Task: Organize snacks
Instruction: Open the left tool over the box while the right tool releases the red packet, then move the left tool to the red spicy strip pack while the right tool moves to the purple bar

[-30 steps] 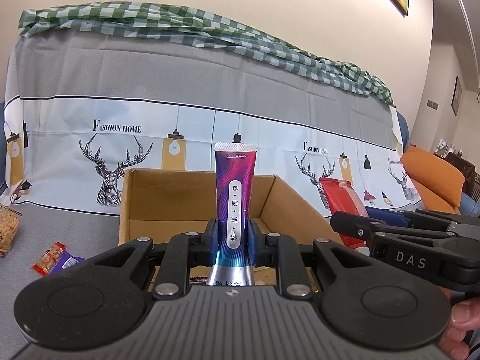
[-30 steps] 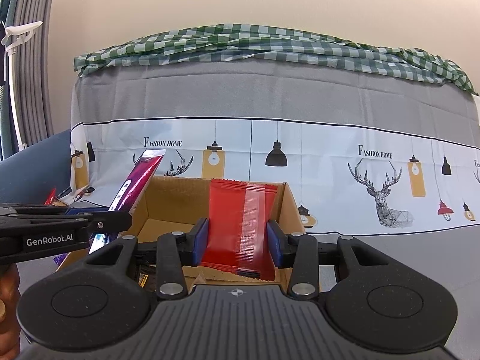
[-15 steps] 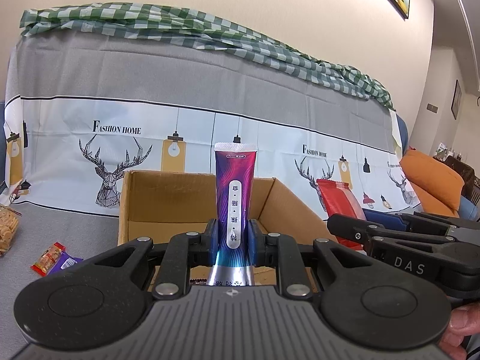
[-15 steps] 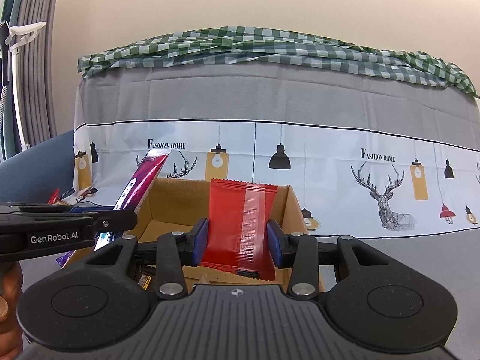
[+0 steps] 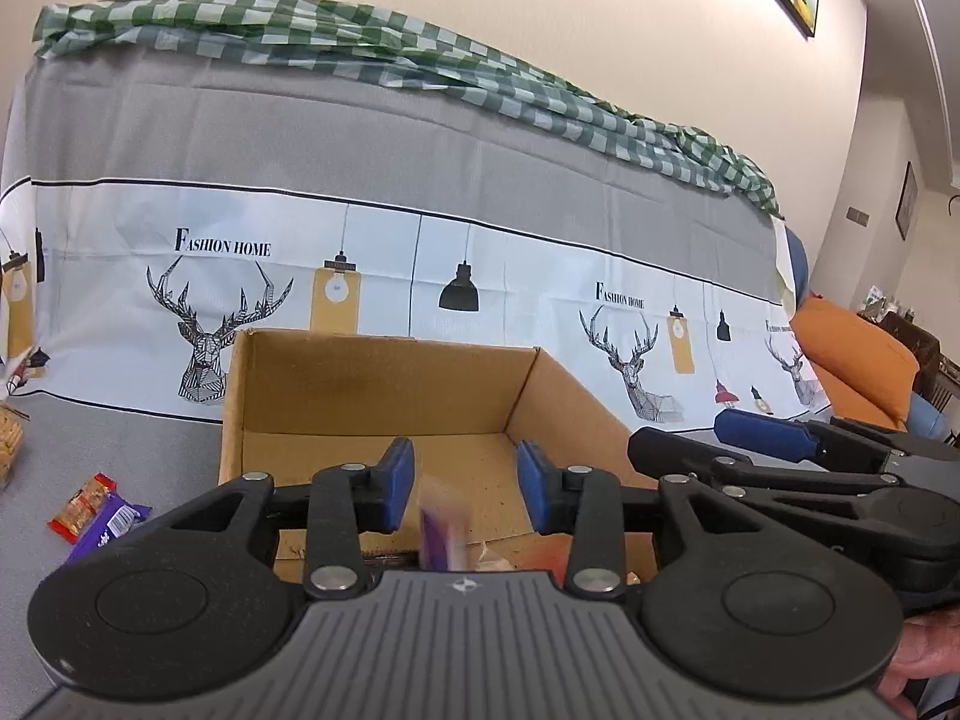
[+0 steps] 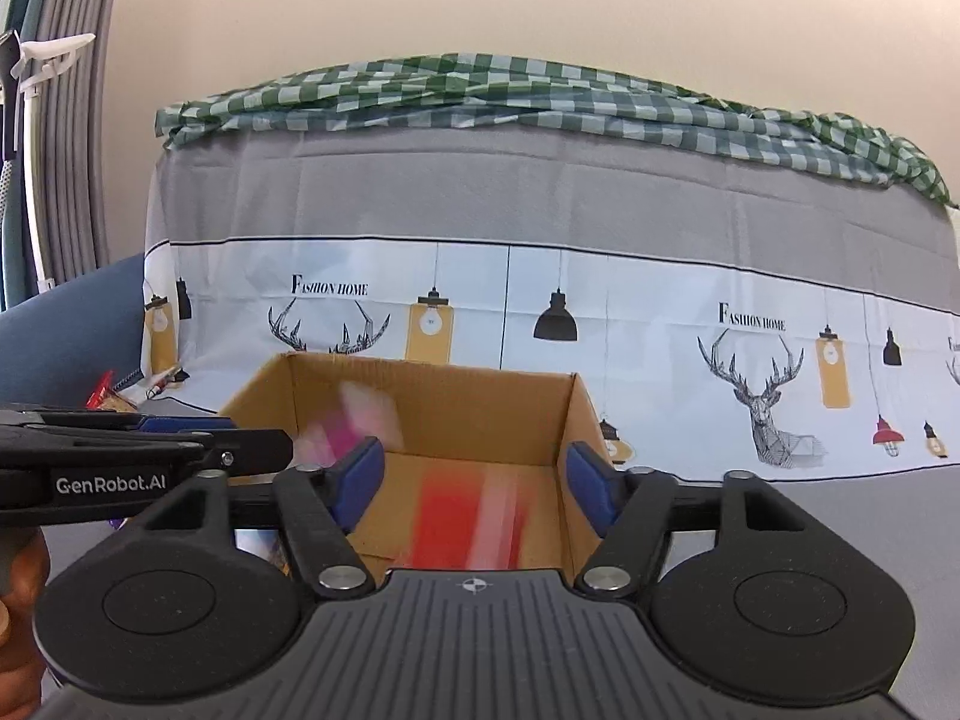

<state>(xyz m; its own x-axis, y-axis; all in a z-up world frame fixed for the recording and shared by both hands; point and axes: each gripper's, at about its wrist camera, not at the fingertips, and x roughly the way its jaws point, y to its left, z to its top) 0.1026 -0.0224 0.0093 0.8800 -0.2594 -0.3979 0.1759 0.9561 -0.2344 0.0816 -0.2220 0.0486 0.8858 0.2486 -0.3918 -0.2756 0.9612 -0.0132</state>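
Opening over the cardboard box [image 6: 420, 402], the right claw [image 6: 474, 480] spreads clear of a blurred red packet [image 6: 468, 522] dropping inside. Left claw [image 5: 465, 483] is opening too, its purple packet [image 5: 441, 540] falling free. Best keep both claws steady above the box until both land; more snacks [image 5: 99, 513] wait far left on the bench [image 5: 72, 444].

cardboard box [image 5: 384, 402] on the table [image 5: 138, 438], before the draped cloth [image 5: 420, 276]. two wrapped snacks [image 5: 99, 516] lie left of the box; cushion [image 5: 852, 360] far right.
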